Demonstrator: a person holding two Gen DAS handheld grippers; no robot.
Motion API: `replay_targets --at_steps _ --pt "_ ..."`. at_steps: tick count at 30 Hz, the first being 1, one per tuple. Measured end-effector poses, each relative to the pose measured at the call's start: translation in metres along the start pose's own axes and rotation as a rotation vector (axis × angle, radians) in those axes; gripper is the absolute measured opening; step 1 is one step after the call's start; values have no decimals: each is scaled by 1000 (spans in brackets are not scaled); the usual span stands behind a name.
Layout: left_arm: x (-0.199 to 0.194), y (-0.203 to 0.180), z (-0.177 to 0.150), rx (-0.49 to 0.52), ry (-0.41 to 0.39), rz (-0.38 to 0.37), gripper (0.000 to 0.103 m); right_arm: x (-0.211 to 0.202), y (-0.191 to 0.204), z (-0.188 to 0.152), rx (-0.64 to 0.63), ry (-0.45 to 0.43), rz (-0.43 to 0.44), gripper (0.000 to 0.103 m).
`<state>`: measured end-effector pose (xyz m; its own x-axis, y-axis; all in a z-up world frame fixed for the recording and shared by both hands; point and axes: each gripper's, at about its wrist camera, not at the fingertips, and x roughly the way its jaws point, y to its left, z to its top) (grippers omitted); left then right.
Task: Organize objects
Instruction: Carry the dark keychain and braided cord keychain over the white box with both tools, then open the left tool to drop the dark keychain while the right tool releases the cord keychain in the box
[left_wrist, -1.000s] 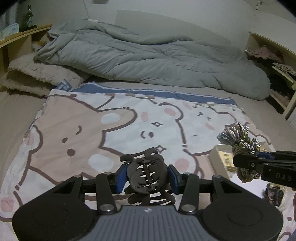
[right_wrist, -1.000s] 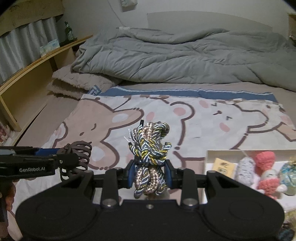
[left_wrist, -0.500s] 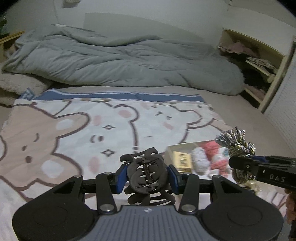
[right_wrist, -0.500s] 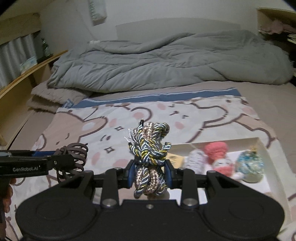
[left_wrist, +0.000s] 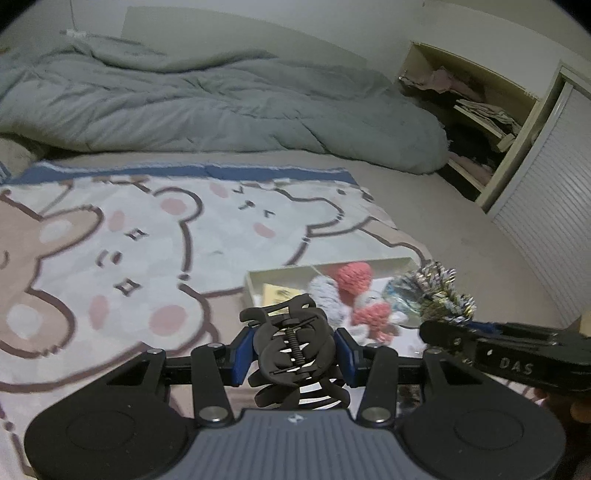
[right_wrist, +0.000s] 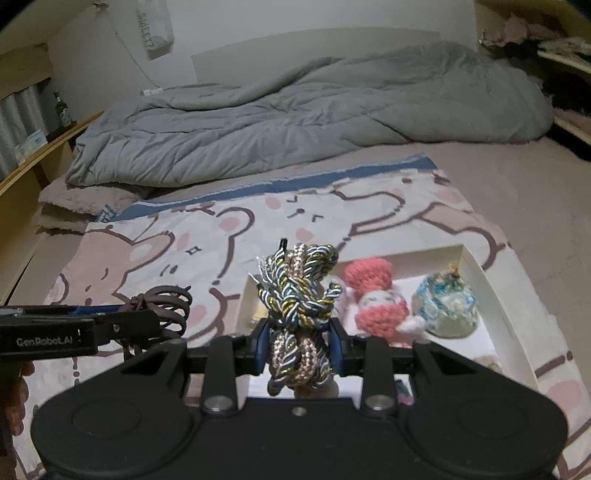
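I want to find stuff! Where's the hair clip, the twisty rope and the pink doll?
hair clip (left_wrist: 293, 347), left wrist view, its spring
twisty rope (right_wrist: 299, 299), right wrist view, the knot
pink doll (right_wrist: 380, 314), right wrist view, its body

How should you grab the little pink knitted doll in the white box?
Grip the pink knitted doll around its narrow neck, below the round pink hat, coming from above. It lies in the white box with the blue knitted ball close beside it, so a sideways approach looks crowded.

Left gripper (left_wrist: 294, 356) and right gripper (right_wrist: 299, 345) side by side, angled downward, each clamped on something.
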<state>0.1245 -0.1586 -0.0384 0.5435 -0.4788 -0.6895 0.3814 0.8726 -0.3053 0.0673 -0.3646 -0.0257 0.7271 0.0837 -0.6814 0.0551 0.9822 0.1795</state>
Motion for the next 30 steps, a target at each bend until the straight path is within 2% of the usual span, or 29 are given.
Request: replay_targets --at_steps 8,13,24,26,29,30 --pt "32 -20 -16 -49 90 -81 47 17 -28 -16 68 112 17 34" --pt "57 -29 -29 -54 162 -67 47 35 -35 -31 75 209 18 34" --pt "77 -37 -41 -21 237 -20 49 60 -37 -50 62 344 17 34" --pt "77 -37 -41 -28 238 -9 62 62 -39 -51 65 354 17 34" --pt "76 -35 -38 -29 230 0 67 62 -41 -50 79 352 5 40" --pt "75 -34 -38 -33 230 -3 67 61 -42 -49 86 345 4 45"
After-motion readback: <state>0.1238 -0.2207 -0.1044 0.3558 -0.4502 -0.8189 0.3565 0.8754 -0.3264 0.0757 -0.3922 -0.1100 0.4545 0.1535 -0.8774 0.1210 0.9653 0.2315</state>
